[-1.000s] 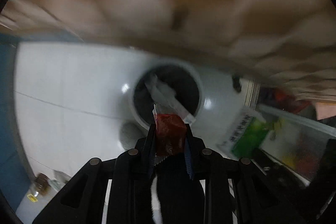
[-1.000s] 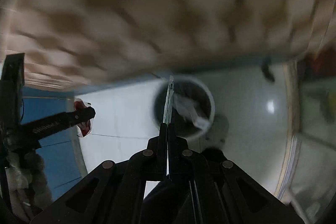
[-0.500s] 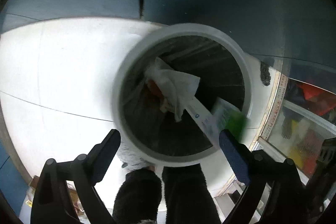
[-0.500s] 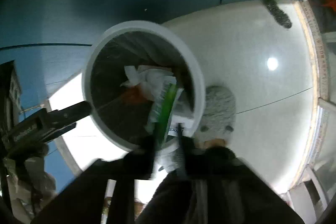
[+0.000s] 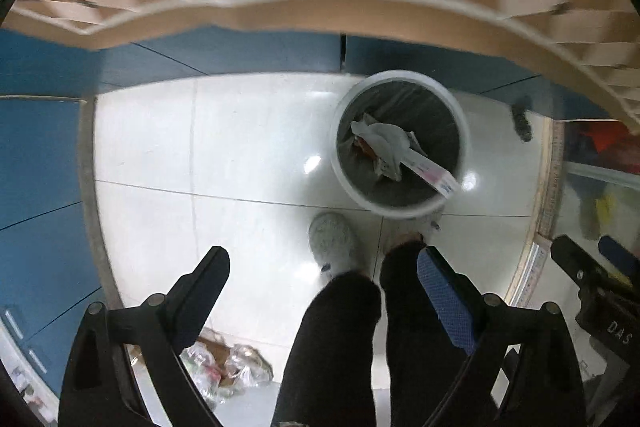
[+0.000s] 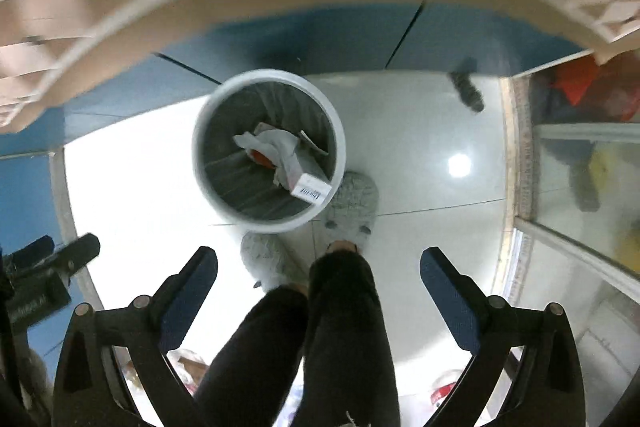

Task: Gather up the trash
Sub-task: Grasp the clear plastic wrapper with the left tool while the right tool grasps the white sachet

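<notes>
Jaws of the left gripper (image 5: 323,263) and right gripper (image 6: 319,259) gape wide, holding nothing. Beyond them, grey slippers (image 5: 333,241) touch the white bin (image 5: 462,131), which holds crumpled tissue (image 5: 386,139), a half-hidden red wrapper (image 6: 262,158) and a carton (image 6: 310,187) leaning on its rim.

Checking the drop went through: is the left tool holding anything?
No: the left tool is open and empty, high above the bin.

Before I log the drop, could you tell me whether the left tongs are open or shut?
Open: the left tongs stand spread wide, empty, above the white floor.
</notes>
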A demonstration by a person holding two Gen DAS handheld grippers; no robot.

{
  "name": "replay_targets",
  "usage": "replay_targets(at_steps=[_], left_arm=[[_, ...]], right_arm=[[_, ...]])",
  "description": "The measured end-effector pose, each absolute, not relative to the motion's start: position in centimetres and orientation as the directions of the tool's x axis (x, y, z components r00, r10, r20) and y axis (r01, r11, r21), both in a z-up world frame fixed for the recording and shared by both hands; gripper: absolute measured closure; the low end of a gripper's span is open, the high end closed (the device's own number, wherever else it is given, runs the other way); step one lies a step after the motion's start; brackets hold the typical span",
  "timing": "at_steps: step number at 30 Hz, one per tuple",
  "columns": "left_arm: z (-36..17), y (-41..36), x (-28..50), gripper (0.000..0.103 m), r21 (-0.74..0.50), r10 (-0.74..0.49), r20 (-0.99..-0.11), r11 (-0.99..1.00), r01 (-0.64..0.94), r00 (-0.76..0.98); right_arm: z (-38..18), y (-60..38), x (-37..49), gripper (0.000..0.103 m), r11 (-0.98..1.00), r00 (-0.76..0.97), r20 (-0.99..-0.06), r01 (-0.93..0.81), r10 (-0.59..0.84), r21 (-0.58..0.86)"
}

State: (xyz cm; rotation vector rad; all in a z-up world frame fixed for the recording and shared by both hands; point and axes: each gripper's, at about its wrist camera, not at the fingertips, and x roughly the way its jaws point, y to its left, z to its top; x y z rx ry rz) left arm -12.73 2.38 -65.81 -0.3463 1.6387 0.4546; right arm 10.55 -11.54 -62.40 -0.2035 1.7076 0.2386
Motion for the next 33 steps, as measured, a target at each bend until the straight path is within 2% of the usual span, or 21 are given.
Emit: replay_targets(at_steps=[8, 16, 21, 26, 29, 33], left_arm=[[-51.9, 0.2, -13.4, 0.007, 0.068, 0.089, -0.996, 0.885, -0.460, 0.024], [-42.4, -1.0, -13.3, 0.007, 0.057, 0.139, -0.979, 0.891, -0.451, 0.152], [-38.1, -1.0, -10.5, 0.007, 0.077, 0.195, -0.951, 0.900, -0.429, 0.238], [-35.1, 0.3, -4.4, 0.007, 0.089, 0.246, -0.915, 0.896, -0.435, 0.319], [-35.8, 1.1, 0.6, 0.007, 0.125, 0.287, -0.907, 0.883, -0.453, 0.308], [-38.0, 2.3, 6.4, 0.007, 0.165, 0.318, -0.911, 0.864, -0.475, 0.263]], right_arm=[[-45.7, -10.9, 9.1, 0.001, 0.947, -0.046, -0.999, -0.321, 0.020, 0.034], [-34.4, -10.9, 8.5, 0.001, 0.933, 0.002, -0.995, -0.348, 0.095, 0.089], [-29.3, -10.6, 9.5, 0.001, 0.924, 0.030, -0.982, -0.346, 0.187, 0.166], [-26.2, -11.3, 15.1, 0.001, 0.928, 0.097, -0.955, -0.283, 0.280, 0.243], [-25.7, -12.4, 21.4, 0.001, 0.942, 0.161, -0.945, -0.226, 0.287, 0.247], [-28.5, -12.9, 29.7, 0.001, 0.959, 0.208, -0.945, -0.179, 0.253, 0.218]])
